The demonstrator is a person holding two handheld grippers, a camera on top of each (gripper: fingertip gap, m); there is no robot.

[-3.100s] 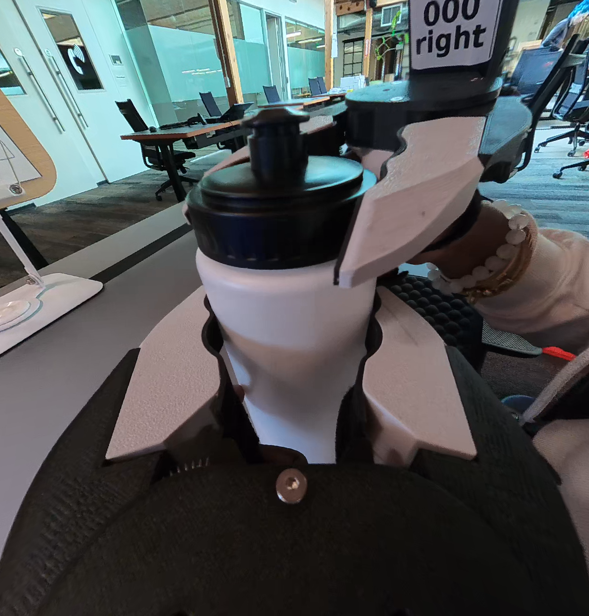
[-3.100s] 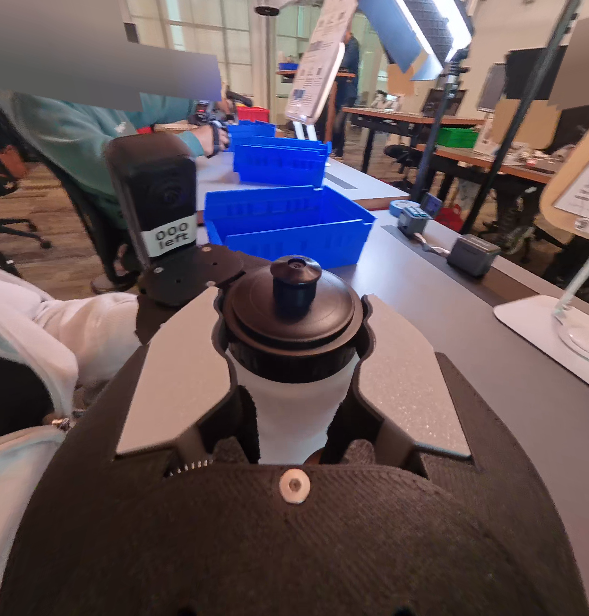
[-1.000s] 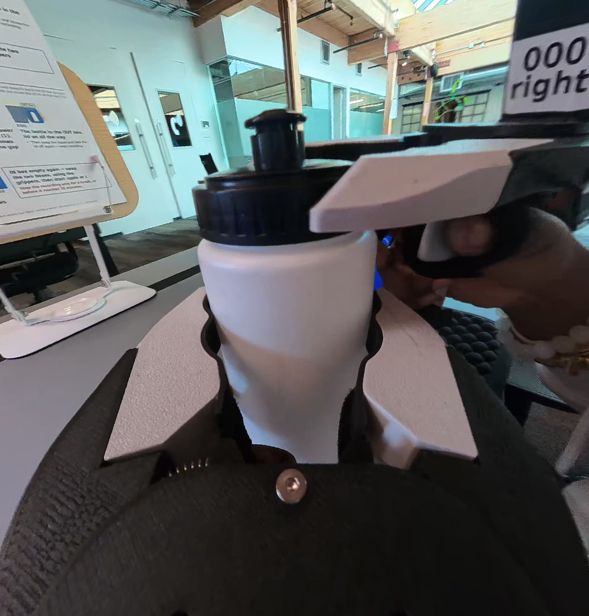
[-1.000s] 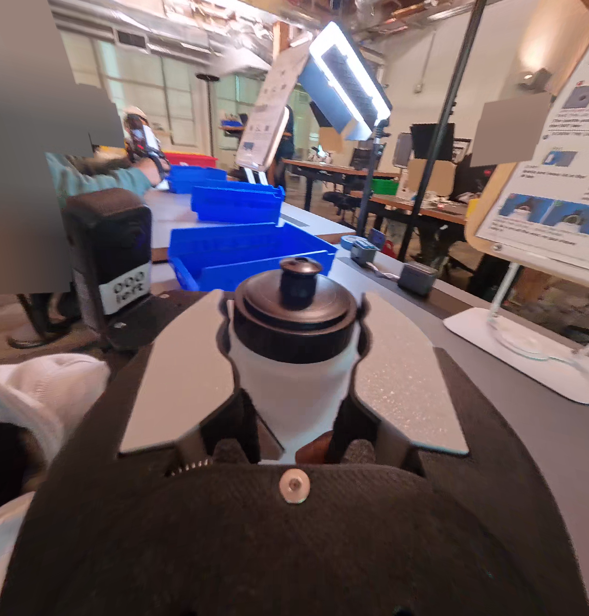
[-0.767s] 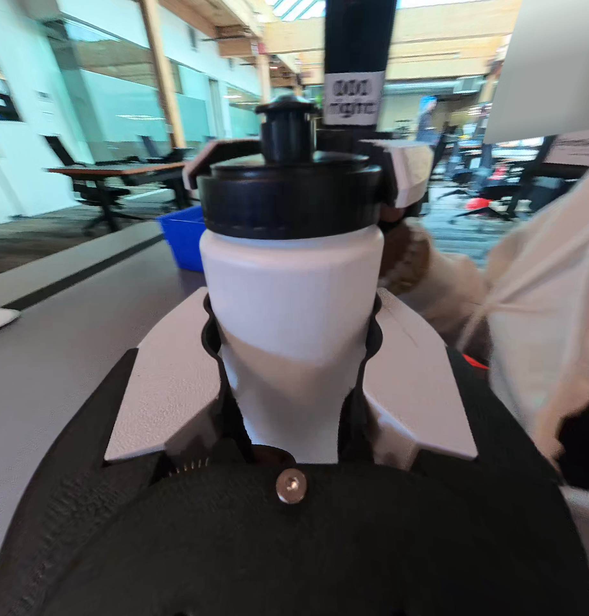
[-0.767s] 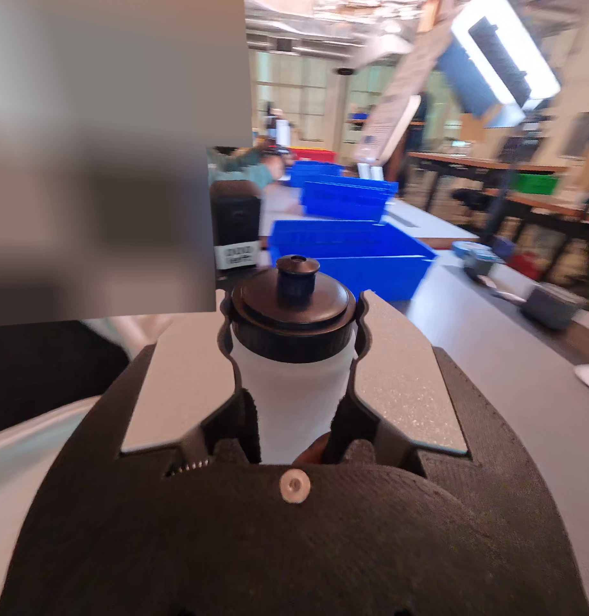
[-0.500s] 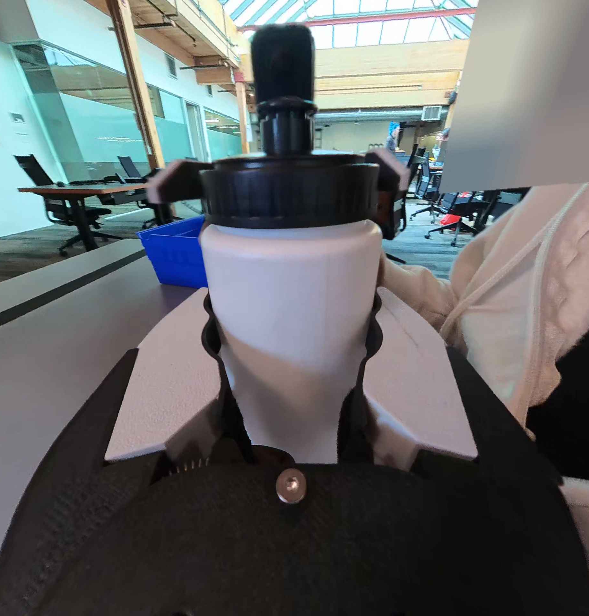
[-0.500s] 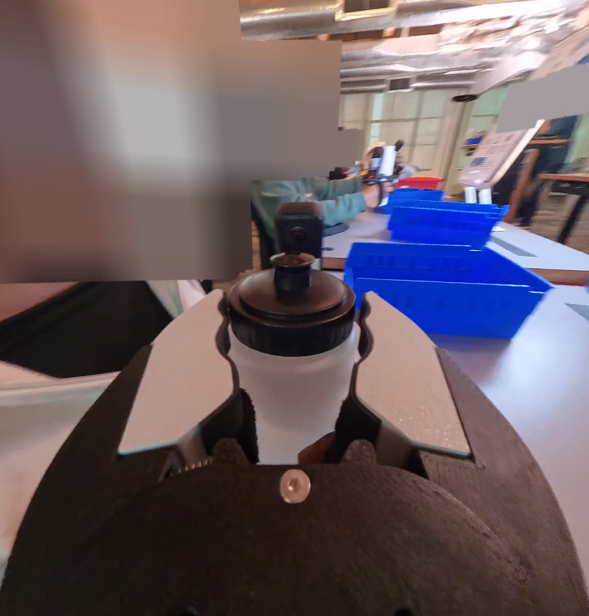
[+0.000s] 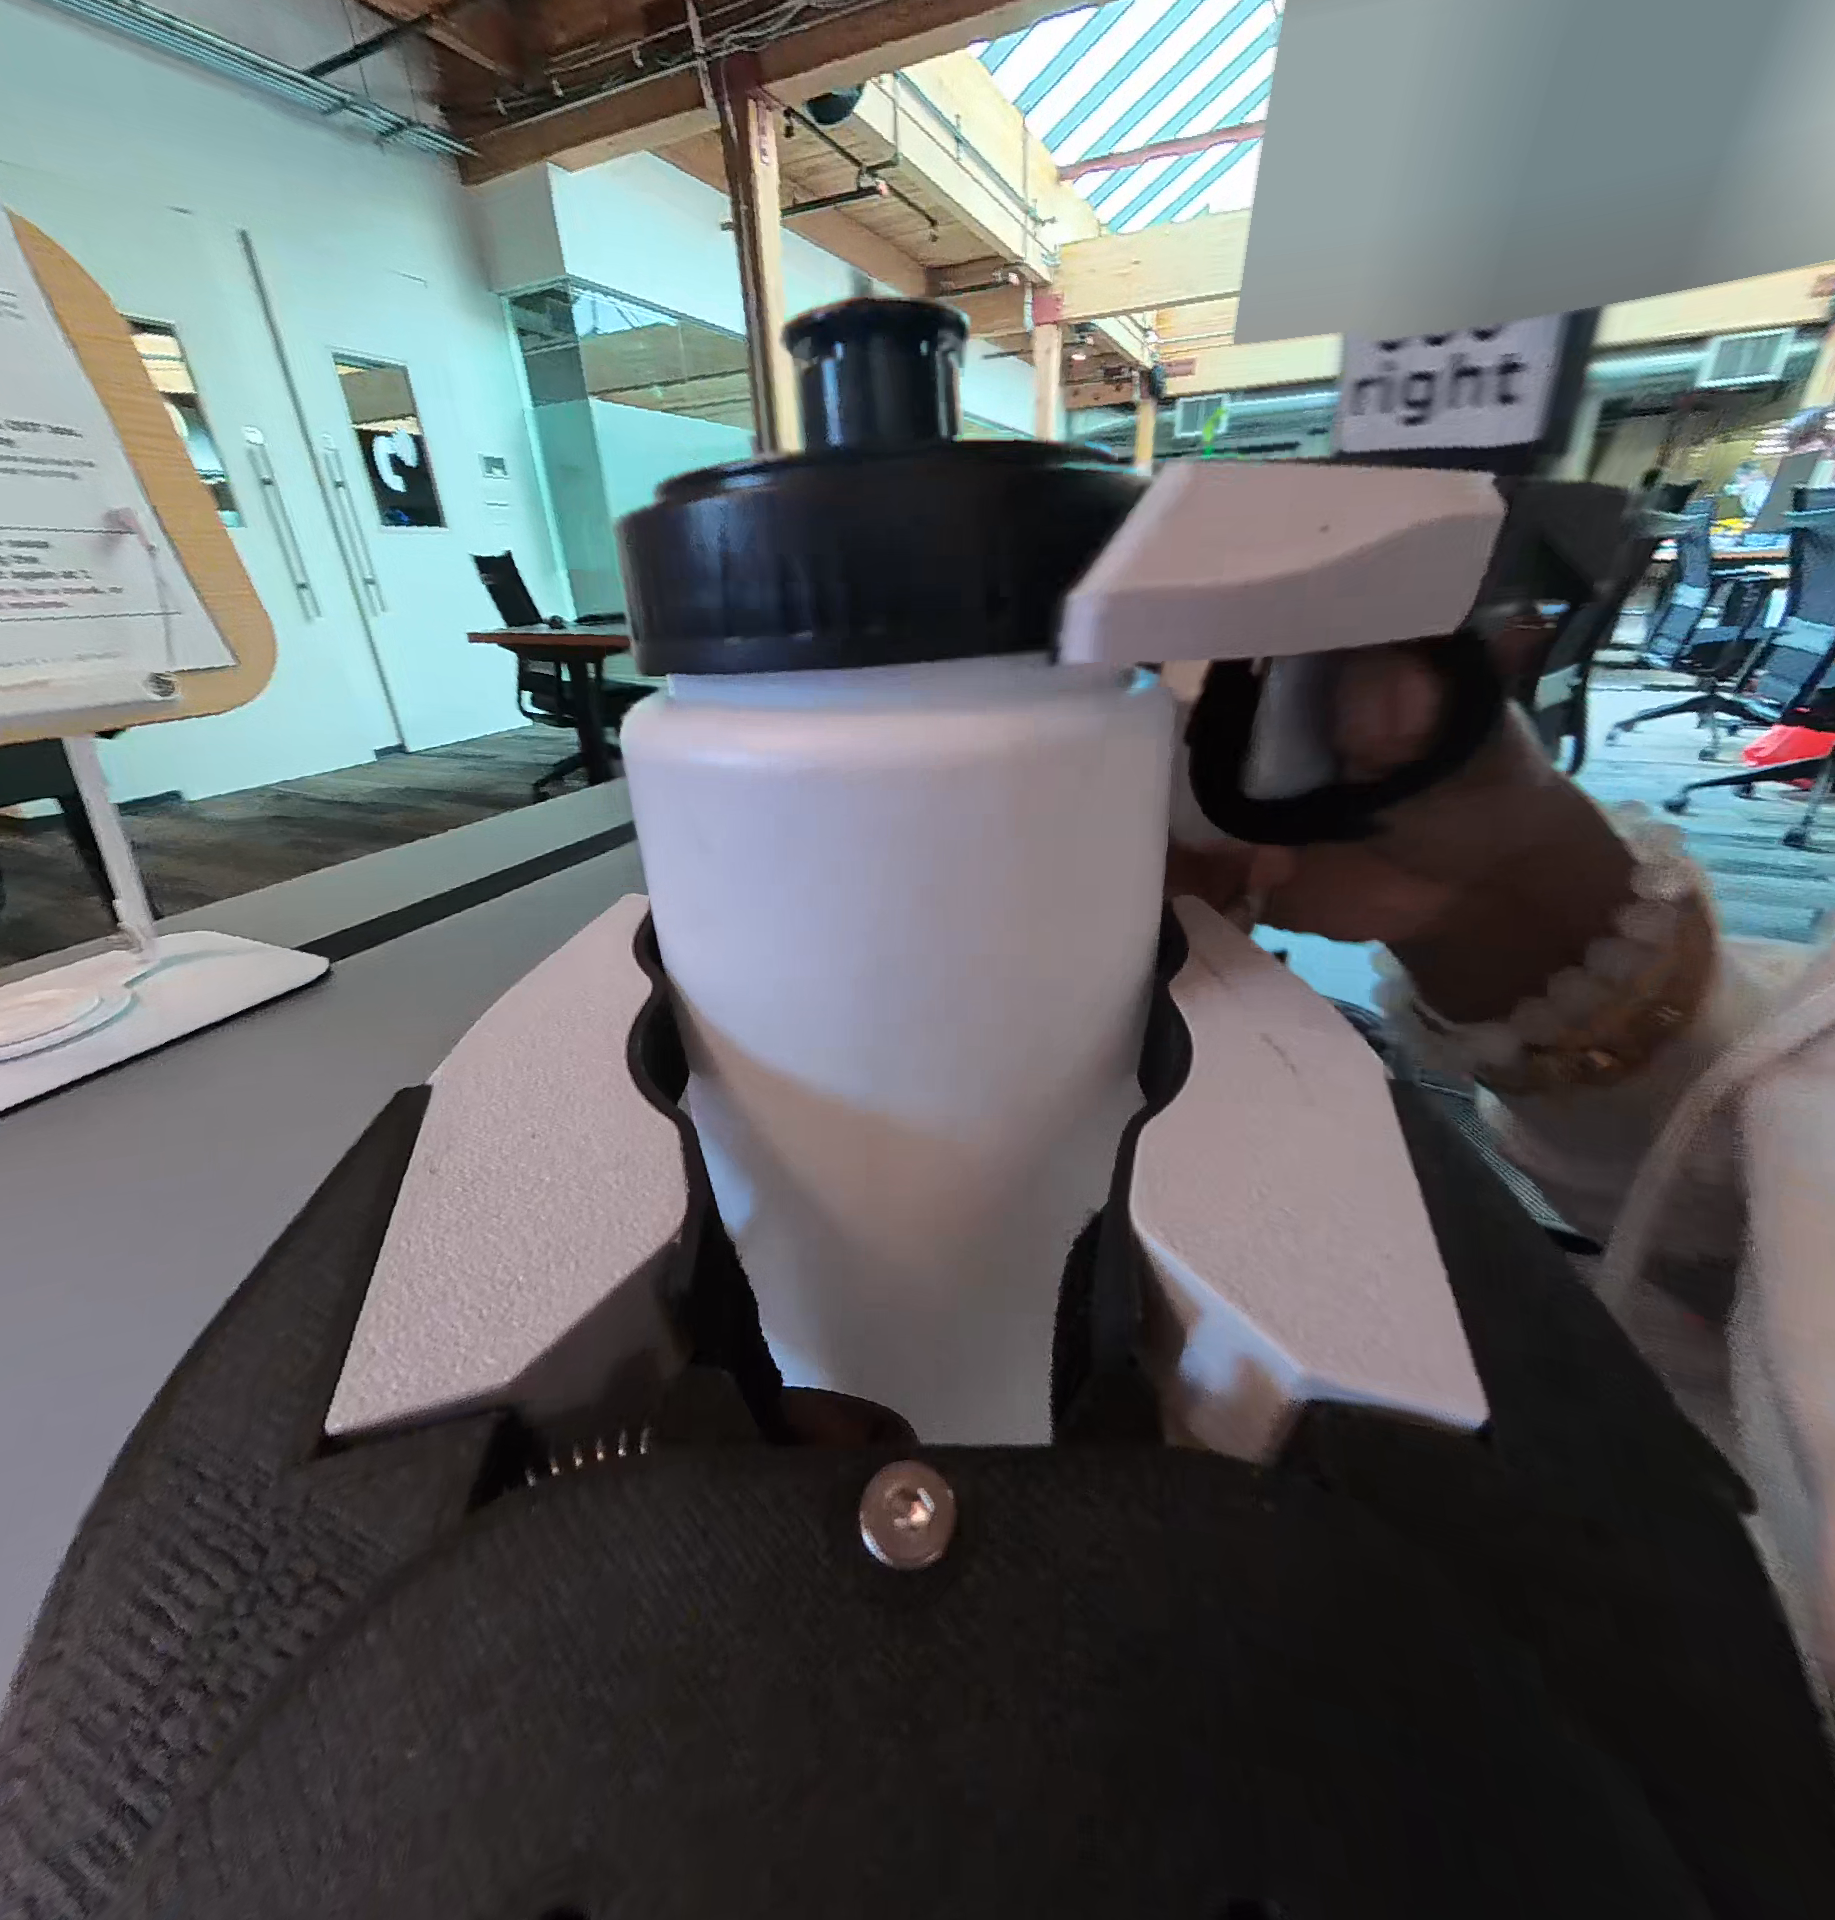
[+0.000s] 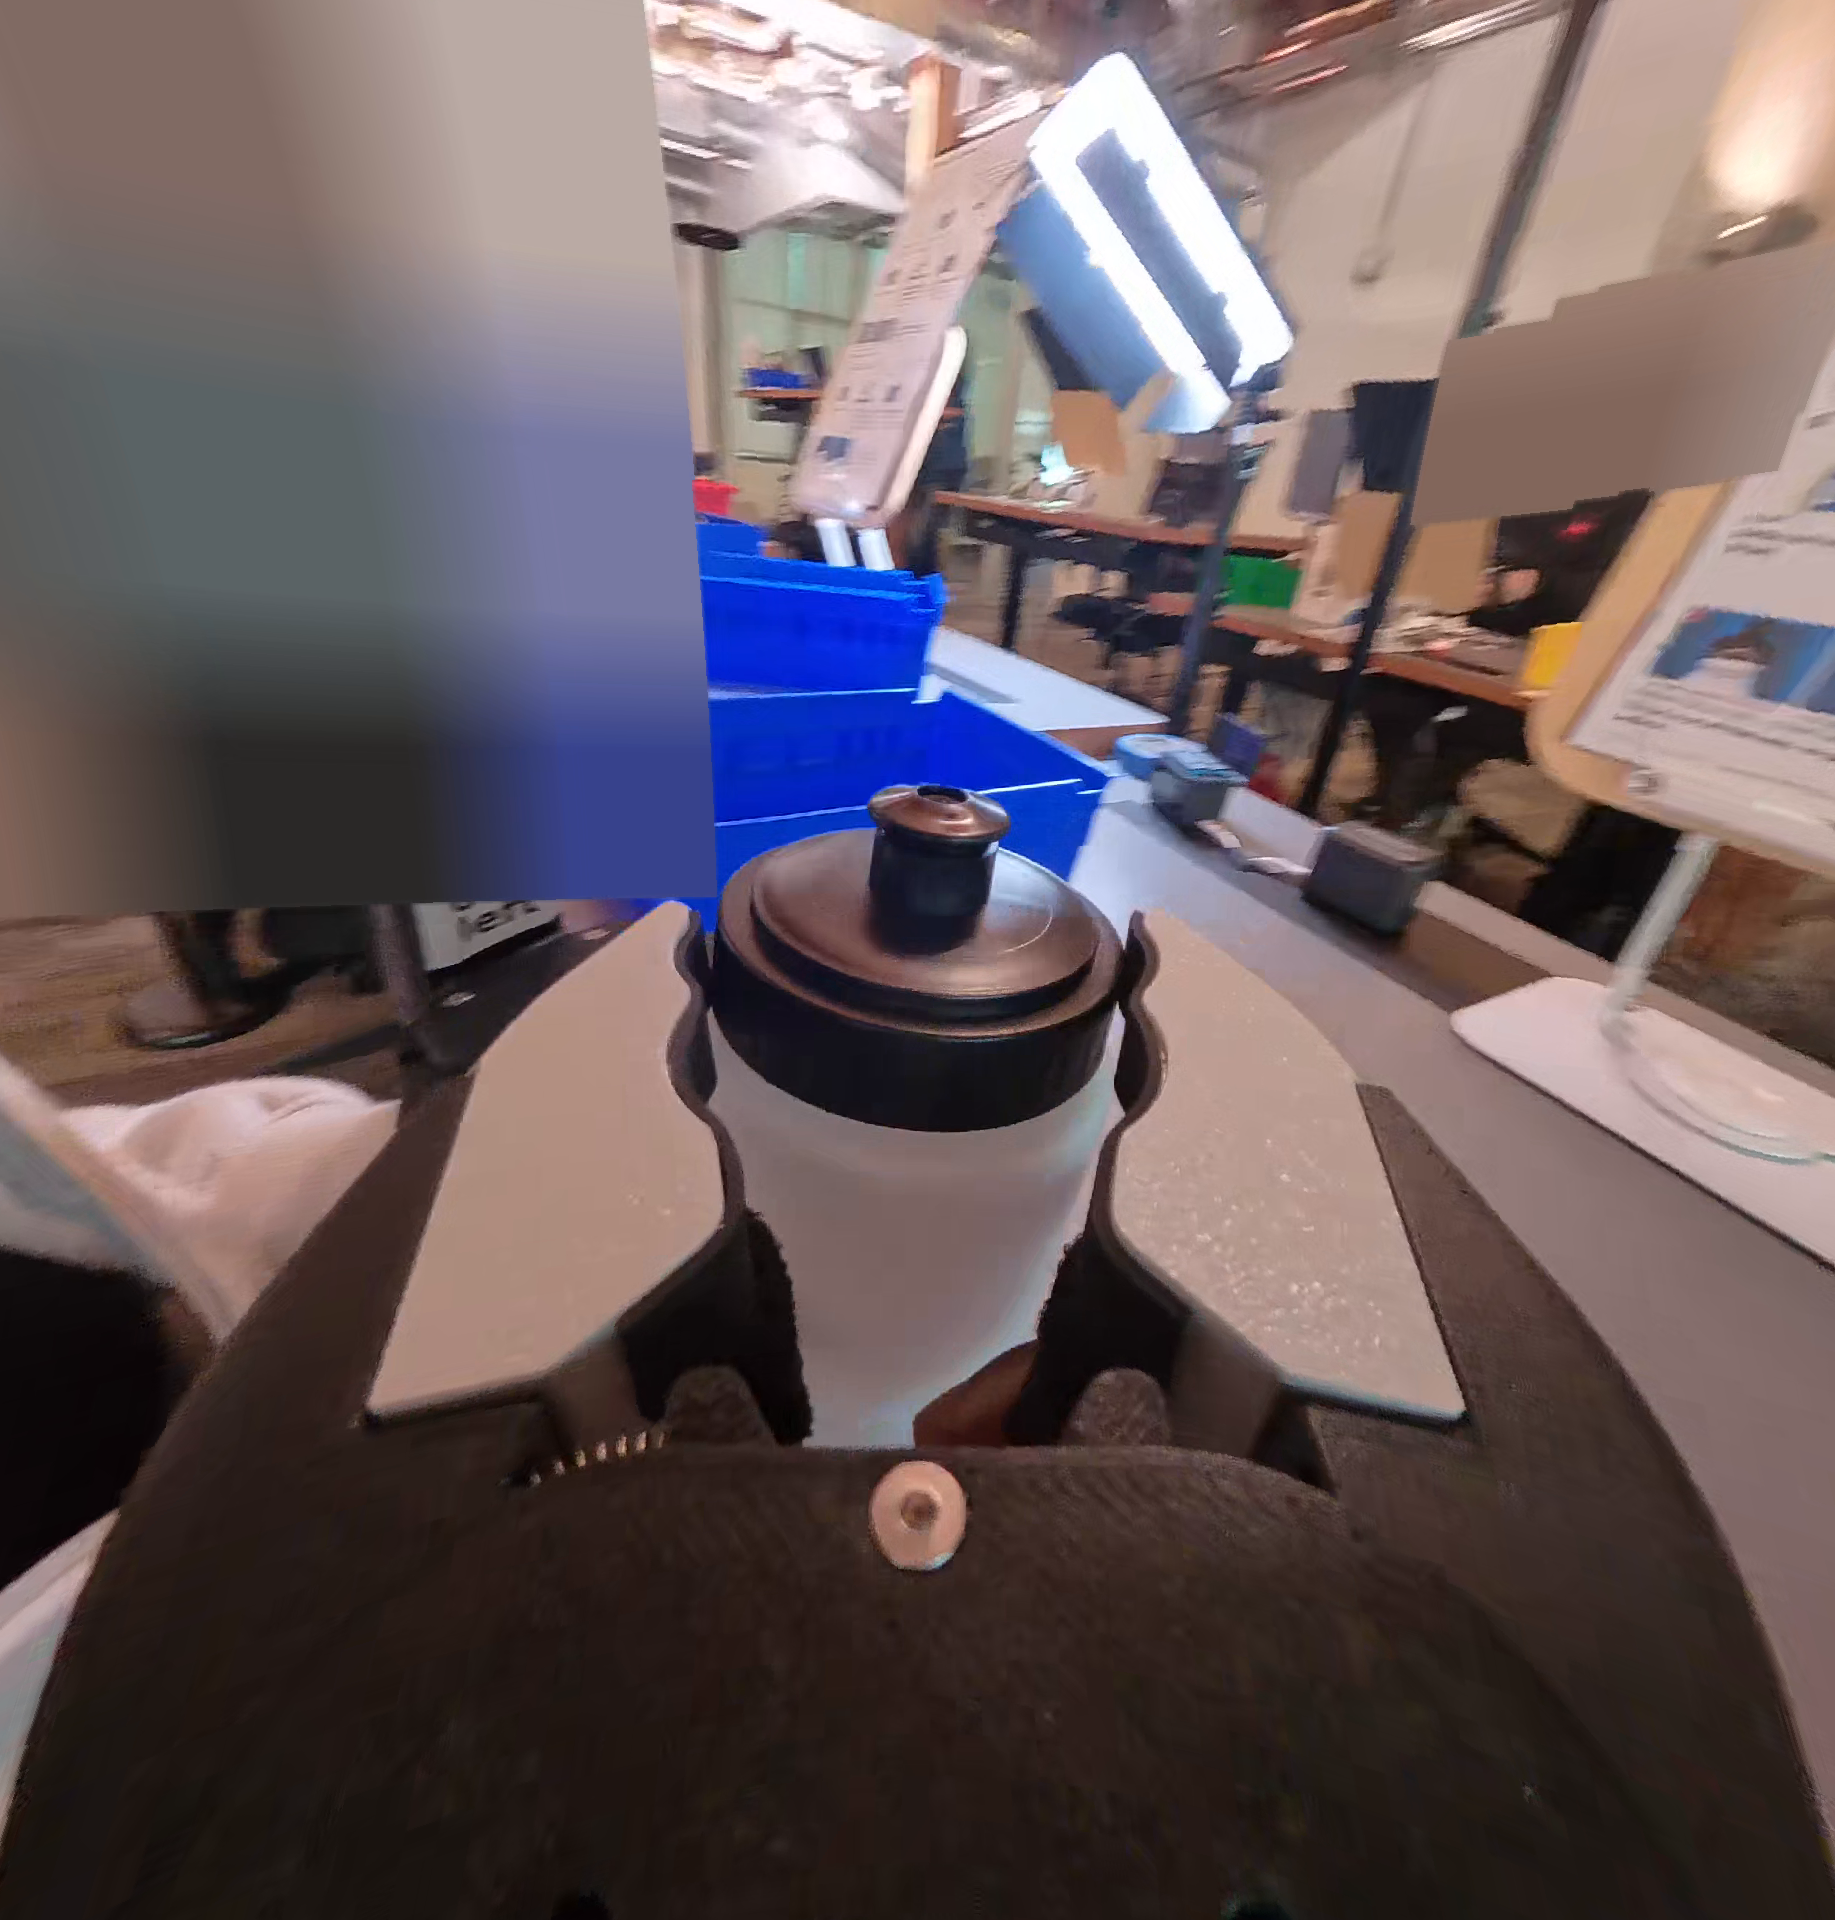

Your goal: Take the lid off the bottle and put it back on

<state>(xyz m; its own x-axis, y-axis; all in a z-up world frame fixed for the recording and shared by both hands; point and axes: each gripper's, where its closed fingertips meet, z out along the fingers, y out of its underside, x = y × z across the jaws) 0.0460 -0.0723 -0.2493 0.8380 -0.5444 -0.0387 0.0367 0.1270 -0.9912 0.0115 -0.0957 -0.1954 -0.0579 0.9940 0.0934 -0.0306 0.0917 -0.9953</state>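
- The white bottle (image 9: 897, 935) stands upright between the left gripper (image 9: 902, 997) fingers, which press its body on both sides, below the lid.
- In the right wrist view, the right gripper (image 10: 913, 997) has its fingers (image 10: 580, 1164) closed around the black lid (image 10: 913, 997), one on each side of its ribbed rim.
- The lid sits on the bottle's neck; in the left wrist view a thin pale band shows under its rim.
- To the left, a sign stand (image 9: 82, 997) rests on the grey table (image 9: 165, 1195); blue bins (image 10: 840, 727) lie behind the bottle, and a lit panel lamp (image 10: 1152, 239) hangs to the right.
- The bottle is plain matte white, with a pull spout (image 10: 934, 852) atop the lid.
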